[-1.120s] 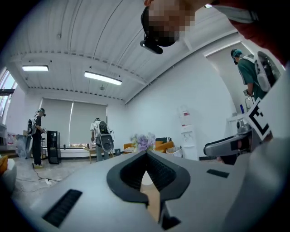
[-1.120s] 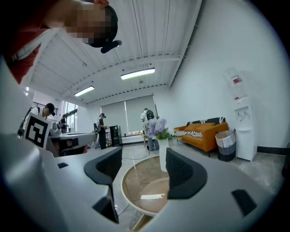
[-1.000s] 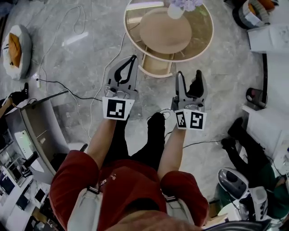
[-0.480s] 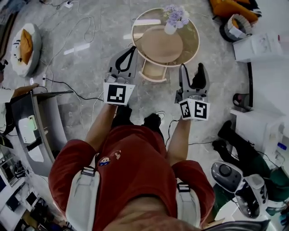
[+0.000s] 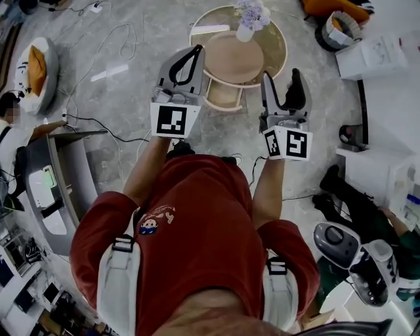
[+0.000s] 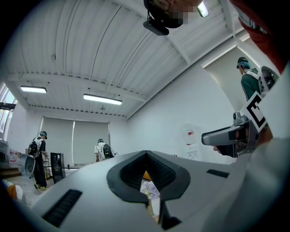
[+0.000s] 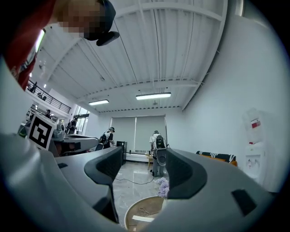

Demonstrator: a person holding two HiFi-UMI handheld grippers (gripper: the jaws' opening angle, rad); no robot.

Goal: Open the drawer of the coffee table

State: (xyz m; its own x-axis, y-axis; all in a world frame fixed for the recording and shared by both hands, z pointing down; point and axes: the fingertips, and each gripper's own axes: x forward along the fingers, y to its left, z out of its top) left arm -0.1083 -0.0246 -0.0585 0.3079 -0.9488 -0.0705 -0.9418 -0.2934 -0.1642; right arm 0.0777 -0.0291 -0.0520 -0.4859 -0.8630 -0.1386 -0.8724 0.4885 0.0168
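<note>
Seen from the head camera, a person in a red shirt [image 5: 197,223] stands on a grey marble floor [image 5: 131,39] and holds two tools out in front. At 12 o'clock we see the round coffee table [image 5: 279,56], its surface a glass ring around a paler disc. A white vase of lilac flowers [image 5: 251,14] sits at the 12 o'clock edge of the top.

The drawer [image 5: 223,97] shows as a pale boxy front under the table's 7 o'clock edge, on the side facing the person. We cannot tell whether it is pulled out at all.

The left hand-held gripper [image 5: 195,52], at 11 o'clock, has its jaws pressed together with nothing in them. In its own view we see the tips meeting, and only the distant flowers show through the diamond-shaped gap behind them. From the head camera its tip lines up with the table's 8 o'clock rim.

The right hand-held gripper [image 5: 282,82], at 1 o'clock, has its jaws spread wide and carries nothing. Between them, in its own view, we see floor, the table's rim low down and the flowers beyond.

From above, the drawer lies between the two tools, and neither is on it. A round white cushion with an orange middle [image 5: 36,65] lies on the floor at 10 o'clock.
</note>
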